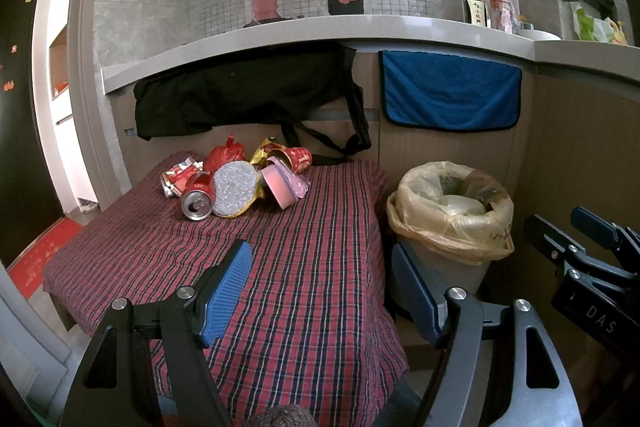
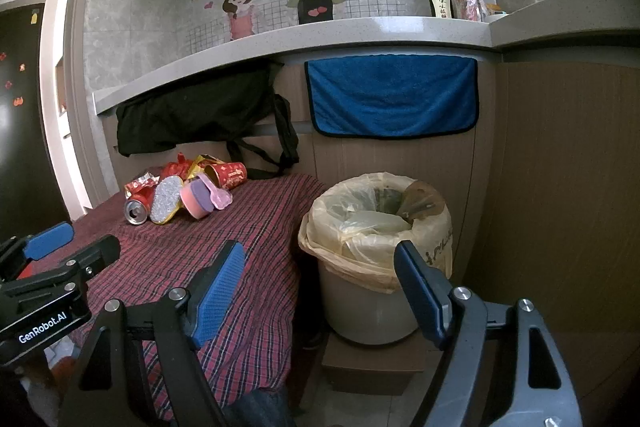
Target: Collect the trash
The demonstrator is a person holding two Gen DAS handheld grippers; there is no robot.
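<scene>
A pile of trash lies at the far end of a table with a red plaid cloth (image 1: pixel 280 267): a red soda can (image 1: pixel 197 201) on its side, a silver-white foam disc (image 1: pixel 234 189), a pink round tub (image 1: pixel 278 187), a red paper cup (image 1: pixel 298 159) and crumpled red and gold wrappers (image 1: pixel 224 155). The pile also shows in the right wrist view, with the can (image 2: pixel 138 211) and the tub (image 2: pixel 198 203). A grey bin with a yellow liner (image 1: pixel 452 211) (image 2: pixel 376 227) stands right of the table. My left gripper (image 1: pixel 320 291) is open and empty over the near cloth. My right gripper (image 2: pixel 320 291) is open and empty before the bin.
A black bag (image 1: pixel 248 91) and a blue towel (image 1: pixel 450 93) hang from the counter edge (image 1: pixel 280 31) behind the table. Bottles (image 1: pixel 500 3) stand on the counter. The bin rests on a low brown box (image 2: pixel 372 363). A brown cabinet wall (image 2: pixel 560 187) is at the right.
</scene>
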